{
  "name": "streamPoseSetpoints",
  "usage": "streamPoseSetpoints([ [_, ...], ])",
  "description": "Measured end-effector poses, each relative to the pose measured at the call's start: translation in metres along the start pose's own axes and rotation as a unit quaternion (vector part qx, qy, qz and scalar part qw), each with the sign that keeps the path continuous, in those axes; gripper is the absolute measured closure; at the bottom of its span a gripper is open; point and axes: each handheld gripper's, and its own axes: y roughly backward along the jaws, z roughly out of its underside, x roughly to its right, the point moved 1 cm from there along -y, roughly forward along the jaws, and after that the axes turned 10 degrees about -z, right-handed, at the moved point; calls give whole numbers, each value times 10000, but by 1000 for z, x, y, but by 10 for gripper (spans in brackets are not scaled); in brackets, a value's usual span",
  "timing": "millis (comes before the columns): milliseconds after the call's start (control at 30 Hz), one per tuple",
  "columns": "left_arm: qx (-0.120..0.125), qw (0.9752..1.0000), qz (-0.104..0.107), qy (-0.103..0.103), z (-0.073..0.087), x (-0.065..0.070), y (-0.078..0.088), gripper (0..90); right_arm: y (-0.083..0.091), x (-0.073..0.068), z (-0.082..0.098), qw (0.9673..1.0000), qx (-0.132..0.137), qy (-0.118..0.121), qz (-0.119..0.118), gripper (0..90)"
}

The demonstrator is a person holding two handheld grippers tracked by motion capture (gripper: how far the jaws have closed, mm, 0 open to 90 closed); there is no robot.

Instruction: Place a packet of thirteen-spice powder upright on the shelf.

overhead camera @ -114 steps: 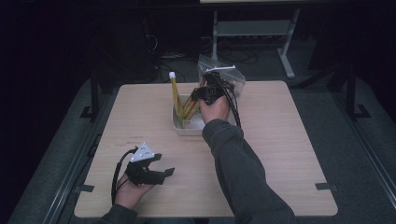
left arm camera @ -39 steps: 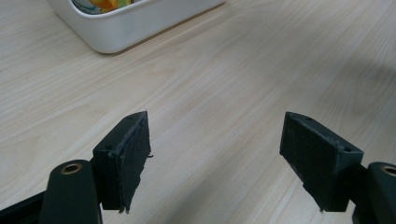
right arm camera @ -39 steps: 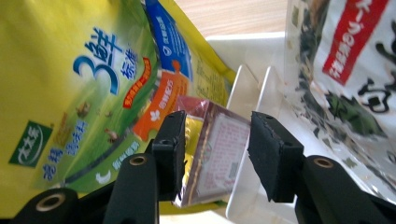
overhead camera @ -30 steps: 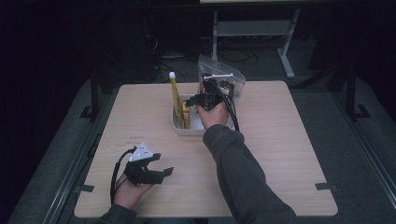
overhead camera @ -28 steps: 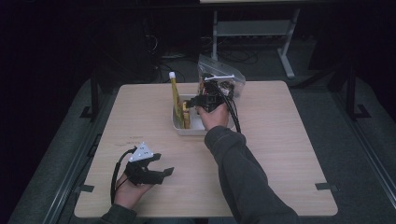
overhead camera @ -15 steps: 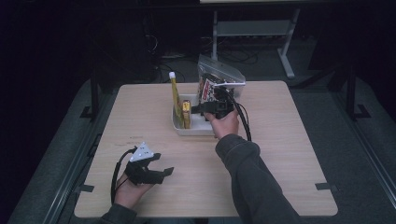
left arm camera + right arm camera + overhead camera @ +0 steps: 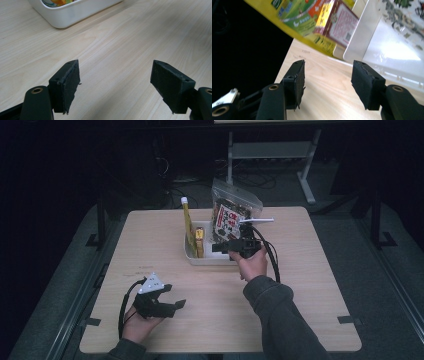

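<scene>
Left gripper (image 7: 170, 306): jaws wide, nothing between, low over table (image 7: 310, 285) near front left edge | white tray (image 7: 210, 259): mid-table, holds upright yellow packet (image 7: 188, 222), small box (image 7: 199, 240), printed snack bag (image 7: 231, 217) | right gripper (image 7: 222, 247): jaws apart, just been opening, nothing between, just beside tray's near wall.

In the left gripper view, we are seeing the white tub (image 7: 72, 13) cut off by the top edge. In the right gripper view, the yellow packet (image 7: 294, 20) is running off the top, its print too blurred to read.
</scene>
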Motion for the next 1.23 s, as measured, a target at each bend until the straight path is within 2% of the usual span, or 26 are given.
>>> streamPoseSetpoints([
  [333,7,10000,-2,12,1,-1,1,230,17,8,28,9998,-85,-12,-188,419],
  [933,-14,10000,14,4,2,-2,0,226,55,40,74,9990,-61,-278,-330,396],
  [1000,-6,10000,17,3,2,-2,0,226,58,43,80,9993,-63,-245,-286,395],
  [1133,-15,10000,55,-4,2,0,-2,226,67,49,91,9976,11,-430,-548,381],
  [1233,-20,10000,64,-13,2,0,-2,223,74,53,98,9973,78,-433,-592,362],
])
